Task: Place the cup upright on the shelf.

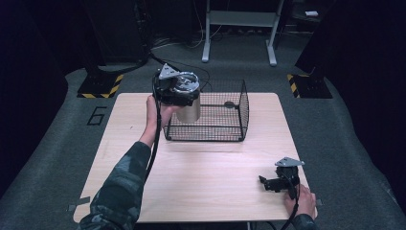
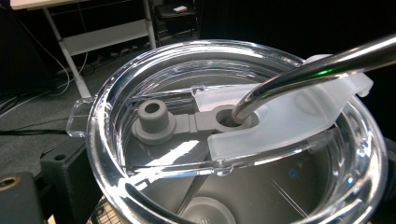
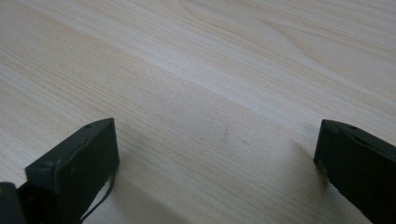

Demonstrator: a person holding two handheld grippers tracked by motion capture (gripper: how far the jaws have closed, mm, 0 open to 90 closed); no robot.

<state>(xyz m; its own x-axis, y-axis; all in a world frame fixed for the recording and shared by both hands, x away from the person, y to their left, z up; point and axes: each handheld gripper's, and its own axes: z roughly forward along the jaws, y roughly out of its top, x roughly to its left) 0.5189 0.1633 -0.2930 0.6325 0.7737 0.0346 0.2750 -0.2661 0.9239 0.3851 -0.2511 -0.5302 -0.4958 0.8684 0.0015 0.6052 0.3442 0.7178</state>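
Observation:
A steel tumbler (image 1: 189,106) with a clear lid (image 2: 140,186) and a metal straw (image 2: 317,70) hangs tilted over the left end of the black wire basket (image 1: 225,130). My left gripper (image 1: 173,92) is shut on the tumbler near its top; one black finger (image 2: 63,170) shows at the lid's left side. A grey rubber stopper (image 2: 152,119) sits on the lid beside the straw hole. My right gripper (image 1: 266,182) rests low at the table's front right. In the right gripper view it (image 3: 215,154) stands open over bare wood.
The basket stands at the back middle of the light wooden table (image 1: 201,182). A small dark object (image 1: 230,103) lies inside it at the far side. Grey carpet, a white table frame (image 1: 239,28) and dark stands surround the table.

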